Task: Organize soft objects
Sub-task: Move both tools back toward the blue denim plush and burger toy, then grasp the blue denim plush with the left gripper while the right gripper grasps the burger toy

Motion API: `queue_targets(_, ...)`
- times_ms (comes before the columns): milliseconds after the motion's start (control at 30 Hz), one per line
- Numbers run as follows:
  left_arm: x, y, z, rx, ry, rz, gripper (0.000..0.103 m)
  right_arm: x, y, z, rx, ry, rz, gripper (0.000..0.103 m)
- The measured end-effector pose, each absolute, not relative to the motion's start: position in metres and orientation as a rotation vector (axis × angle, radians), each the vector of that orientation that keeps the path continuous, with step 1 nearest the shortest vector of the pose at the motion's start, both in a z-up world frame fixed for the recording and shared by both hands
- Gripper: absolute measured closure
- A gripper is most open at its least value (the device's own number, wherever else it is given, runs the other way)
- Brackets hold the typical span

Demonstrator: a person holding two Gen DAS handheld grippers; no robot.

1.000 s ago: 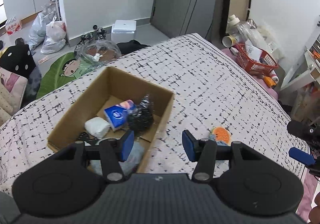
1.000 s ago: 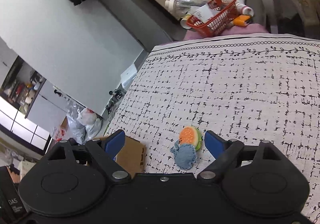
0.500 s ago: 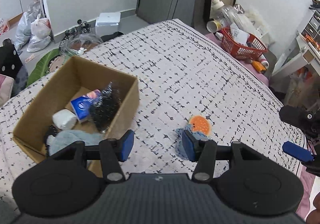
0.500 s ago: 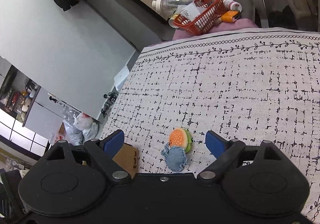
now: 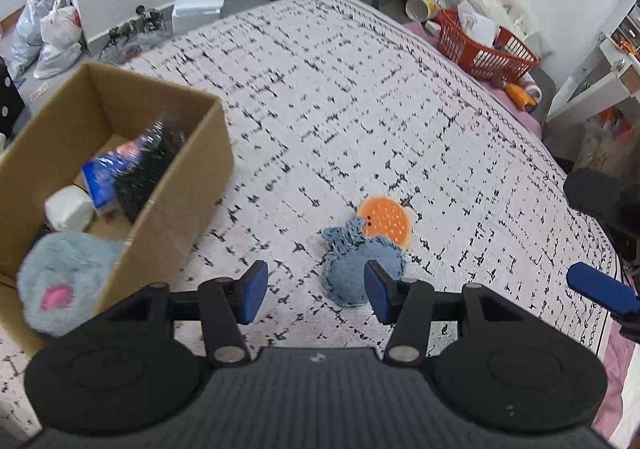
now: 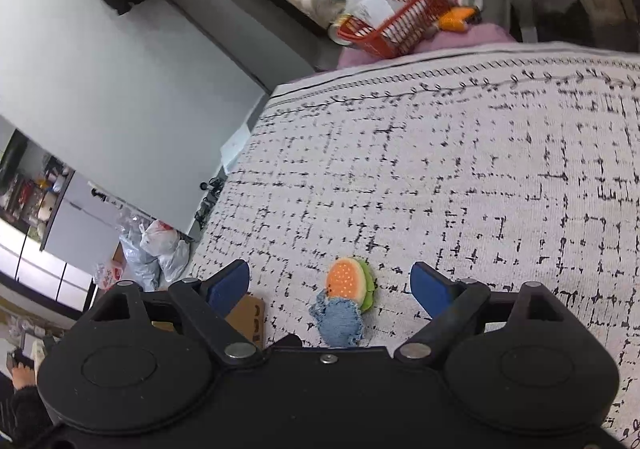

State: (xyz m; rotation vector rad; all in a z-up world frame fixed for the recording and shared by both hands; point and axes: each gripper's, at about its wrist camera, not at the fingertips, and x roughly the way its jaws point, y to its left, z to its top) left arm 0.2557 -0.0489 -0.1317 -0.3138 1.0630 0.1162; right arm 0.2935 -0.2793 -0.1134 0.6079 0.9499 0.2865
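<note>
Spread wide, my left claw (image 5: 314, 297) nears the denim toy (image 5: 362, 265) on the bed (image 5: 360, 89); next I centre, pinch, carry to the box (image 5: 192, 177).

- I'm in a lived-in home bedroom: patterned bedspread (image 5: 360, 97) underneath me.
- Red basket (image 5: 486, 49) of bottles, bin bags (image 5: 52, 37) on the floor.

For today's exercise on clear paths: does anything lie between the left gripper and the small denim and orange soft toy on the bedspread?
Nothing visible does. The left gripper is open, and the soft toy lies just ahead on the bedspread, partly behind its right finger. The cardboard box sits off to the left, out of the way.
</note>
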Motion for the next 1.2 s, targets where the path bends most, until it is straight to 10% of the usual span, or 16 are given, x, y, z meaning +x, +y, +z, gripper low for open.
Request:
queue_targets(767, 0.294, -0.06, -0.192, -0.444, 1.12, 0.026, 0.052, 0.337, -0.258, -0.171, 0.627, 1.118, 0.245, 0.023)
queue_targets(900, 0.295, -0.055, -0.19, -0.491, 1.121, 0.009, 0.075, 0.343, -0.247, -0.185, 0.623, 1.157, 0.26, 0.038)
queue_targets(1200, 0.297, -0.042, -0.176, -0.494, 1.114, 0.03, 0.082, 0.352, -0.228, -0.202, 0.62, 1.197, 0.263, 0.04)
